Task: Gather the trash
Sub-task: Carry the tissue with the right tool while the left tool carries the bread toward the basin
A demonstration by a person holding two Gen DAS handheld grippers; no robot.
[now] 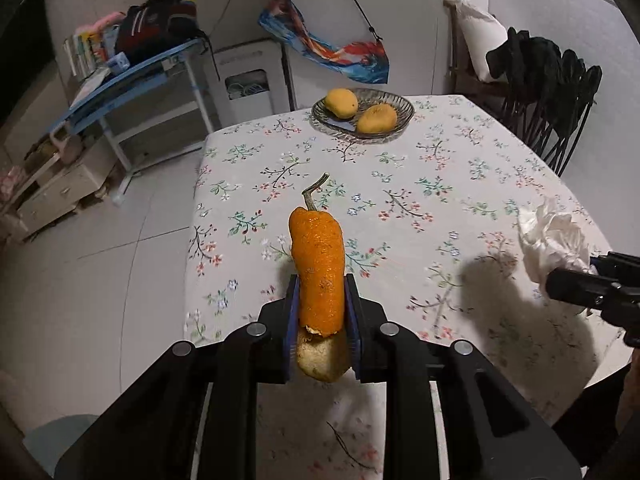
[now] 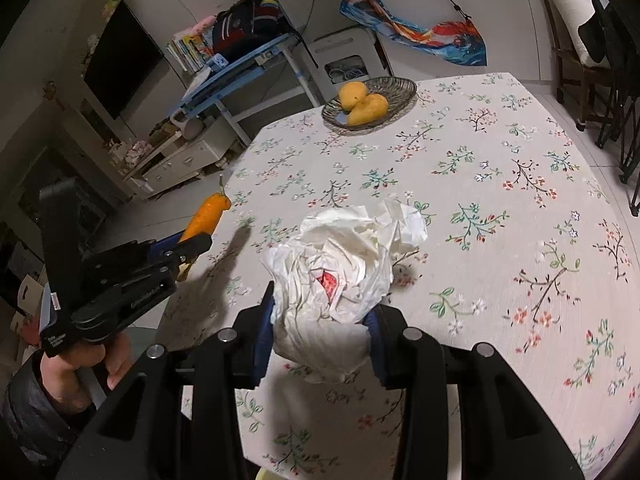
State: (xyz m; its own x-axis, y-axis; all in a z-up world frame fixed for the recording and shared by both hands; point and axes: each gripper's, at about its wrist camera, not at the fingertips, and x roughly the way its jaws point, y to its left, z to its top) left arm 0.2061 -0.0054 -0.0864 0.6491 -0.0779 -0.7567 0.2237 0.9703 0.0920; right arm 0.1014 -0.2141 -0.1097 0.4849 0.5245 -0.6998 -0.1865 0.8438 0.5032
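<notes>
My left gripper is shut on a long orange fruit peel with a stem, held above the floral tablecloth near the table's left edge. It also shows at the left of the right wrist view, with the peel sticking out. My right gripper is shut on a crumpled white tissue wad with a red spot inside, held above the table. In the left wrist view the tissue and right gripper are at the right edge.
A glass bowl with two yellow fruits stands at the table's far edge. Black folding chairs stand at the far right. A blue shelf and a white cabinet stand beyond the table. Tiled floor lies left.
</notes>
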